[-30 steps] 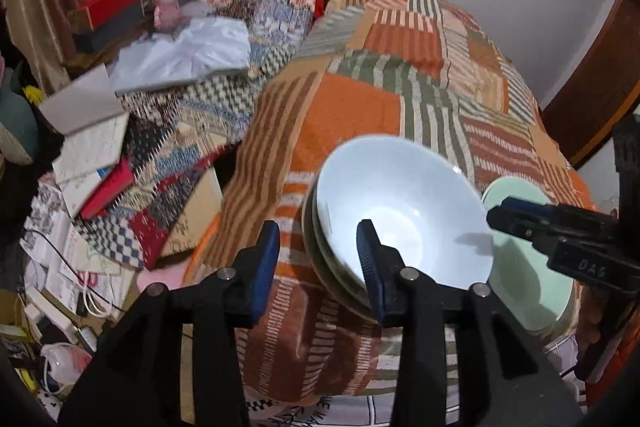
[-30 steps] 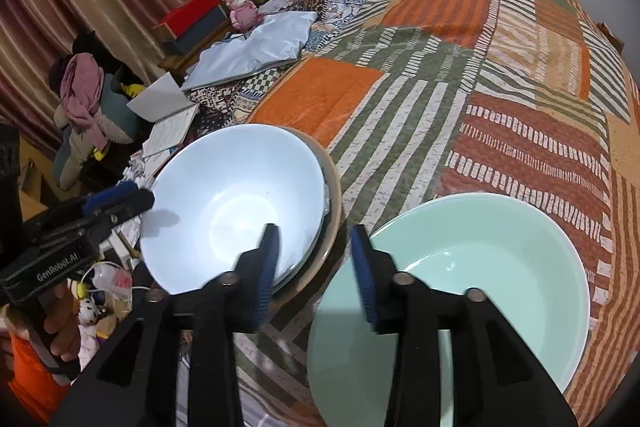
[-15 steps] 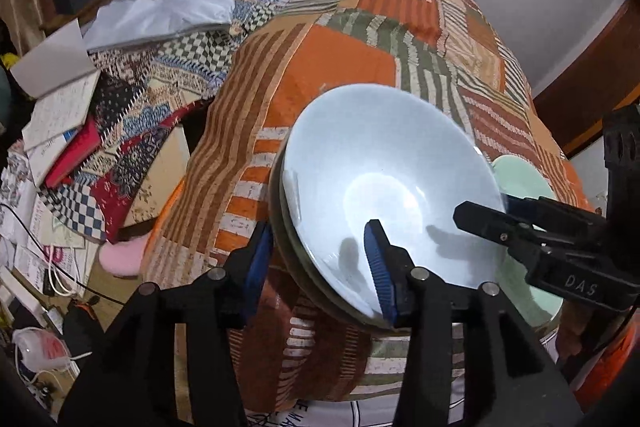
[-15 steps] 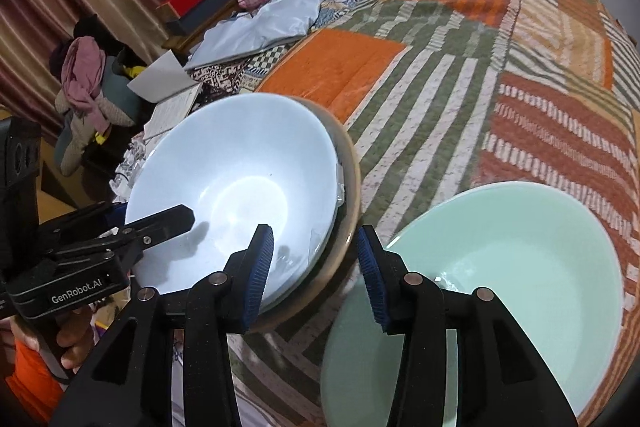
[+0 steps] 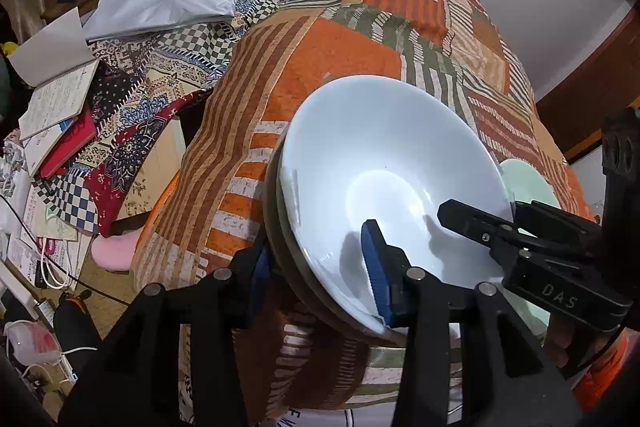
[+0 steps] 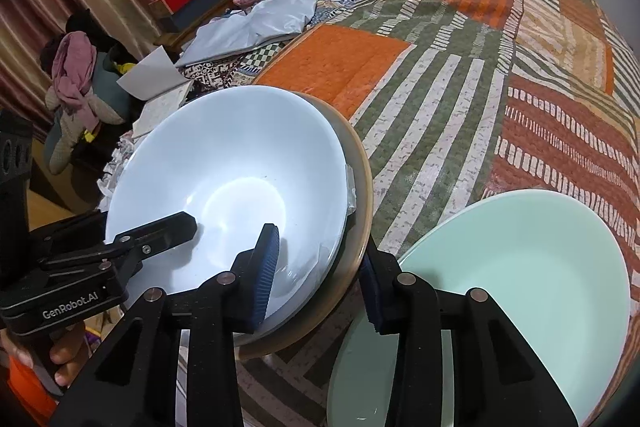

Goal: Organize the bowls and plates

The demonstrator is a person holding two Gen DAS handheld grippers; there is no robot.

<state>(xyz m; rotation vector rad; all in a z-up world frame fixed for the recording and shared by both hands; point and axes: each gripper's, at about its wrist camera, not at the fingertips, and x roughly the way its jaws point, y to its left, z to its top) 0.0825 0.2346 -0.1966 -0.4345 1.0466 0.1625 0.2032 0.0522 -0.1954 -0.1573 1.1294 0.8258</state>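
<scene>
Stack: you are keeping the white bowl (image 6: 224, 187) nested in a brown dish (image 6: 360, 187) near the quilt (image 6: 460, 67) edge.
Left gripper (image 5: 320, 267): you are closing it across the stack's near rim; contact unclear.
Right gripper (image 6: 320, 267): you are closing it across the rim's other side.
Remaining: green bowl (image 6: 520, 287) is sitting alone beside the stack, not yet nested.
Room: papers (image 5: 52, 99) are lying strewn beside the bed.
</scene>
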